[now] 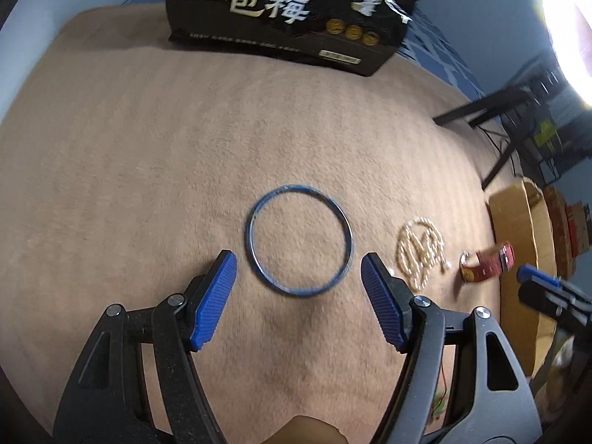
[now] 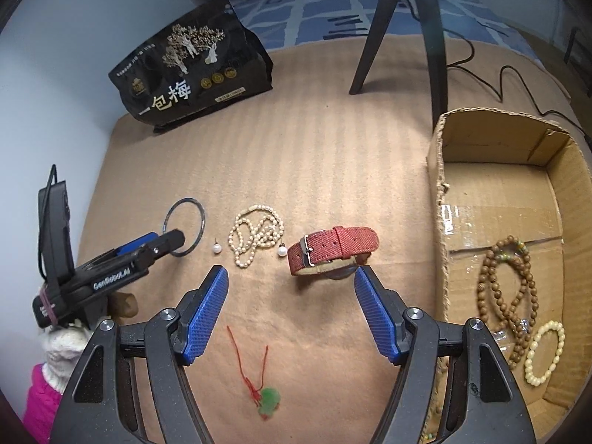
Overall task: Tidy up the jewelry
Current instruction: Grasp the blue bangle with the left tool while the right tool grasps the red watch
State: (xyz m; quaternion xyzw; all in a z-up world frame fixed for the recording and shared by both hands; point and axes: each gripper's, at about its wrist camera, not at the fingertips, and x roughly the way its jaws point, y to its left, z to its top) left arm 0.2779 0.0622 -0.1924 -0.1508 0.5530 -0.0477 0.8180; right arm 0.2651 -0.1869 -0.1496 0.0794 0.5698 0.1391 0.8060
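Left gripper (image 1: 299,259) spread over blue bangle (image 1: 298,239), blanket's left edge; straddle rim, pinch one side. Right gripper (image 2: 291,272) spread, empty.

Tan blanket (image 2: 314,155) looked matt, ribbed cloth. Bangle (image 1: 299,239) was thin shiny blue metal. Watch strap (image 2: 335,249) was red woven fabric. Box (image 2: 495,192) was rough cardboard with glossy tape. Snack bag (image 2: 192,70) was glossy black.

Soft, even indoor light. Blown-out white glare (image 1: 566,29) sits far up and right of the left gripper (image 1: 299,273). Motion blur softens its view; a faint shadow (image 1: 296,318) lies between its fingers. Fisheye edges curve and darken.
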